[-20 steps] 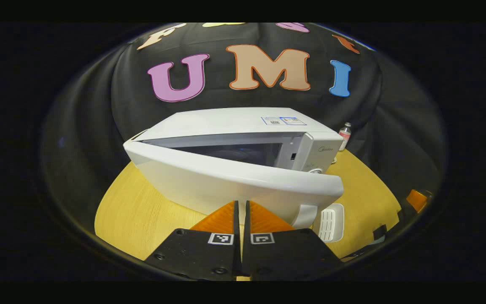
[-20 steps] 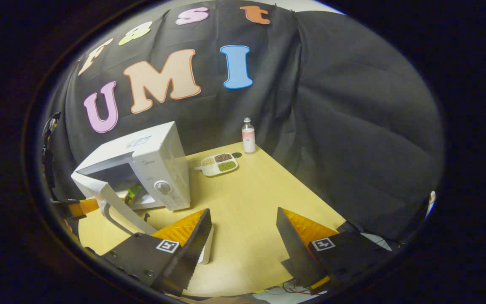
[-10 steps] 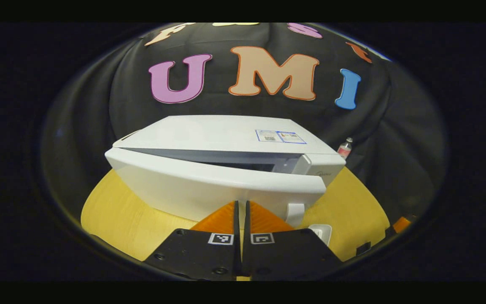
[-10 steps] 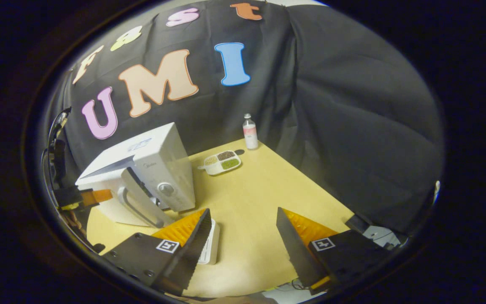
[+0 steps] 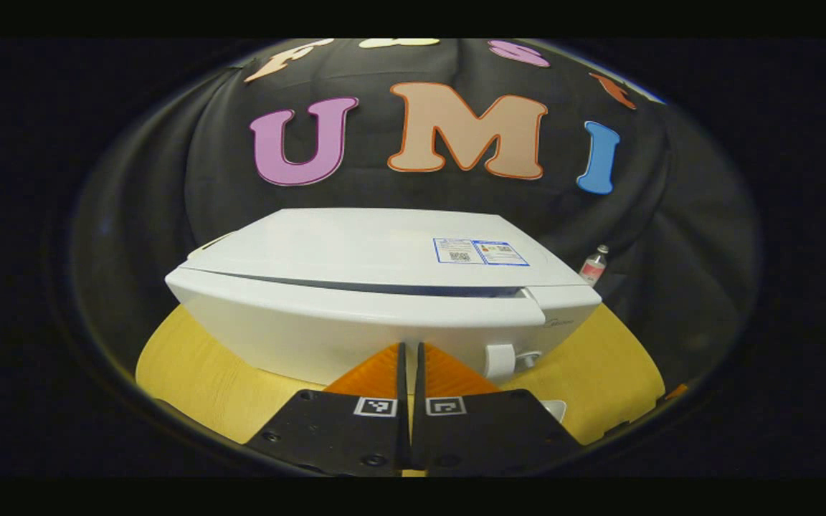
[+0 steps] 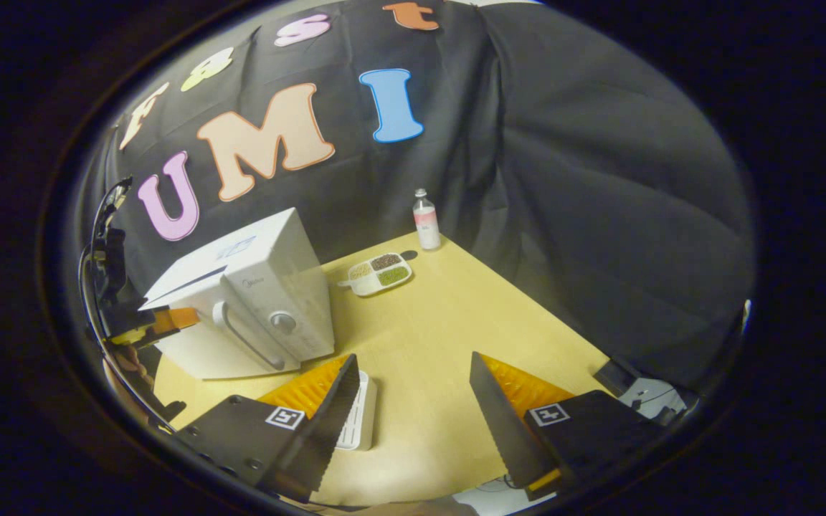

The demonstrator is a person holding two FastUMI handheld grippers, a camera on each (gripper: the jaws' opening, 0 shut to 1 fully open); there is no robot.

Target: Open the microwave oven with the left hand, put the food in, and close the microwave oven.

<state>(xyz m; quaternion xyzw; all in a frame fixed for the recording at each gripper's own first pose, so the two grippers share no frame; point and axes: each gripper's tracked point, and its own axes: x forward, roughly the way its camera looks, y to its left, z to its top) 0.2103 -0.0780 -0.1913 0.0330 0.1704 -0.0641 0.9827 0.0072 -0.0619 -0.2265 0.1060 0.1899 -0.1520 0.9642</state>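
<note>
The white microwave [image 5: 355, 247] stands on the wooden table [image 5: 191, 358] with its door [image 5: 327, 322] swung almost flat against the body; a thin dark slit remains along the door's top edge. My left gripper [image 5: 410, 345] is shut, empty, with its tips against the door front, left of the door handle [image 5: 500, 358]. In the right gripper view the microwave [image 6: 269, 265] is at the left, with the left gripper [image 6: 165, 320] pressed to its door. The right gripper [image 6: 413, 358] hangs open over the table, empty. The door hides the food.
A white slatted tray [image 6: 359, 416] lies on the table [image 6: 442, 322] under my right gripper's left finger. A sectioned plate of grains [image 6: 378, 272] and a small bottle [image 6: 425, 223] stand behind the microwave's right side. Black cloth walls surround the table.
The microwave door has swung from about half open to nearly closed, pushed by the shut left gripper. The right gripper has stayed open and drifted slightly.
</note>
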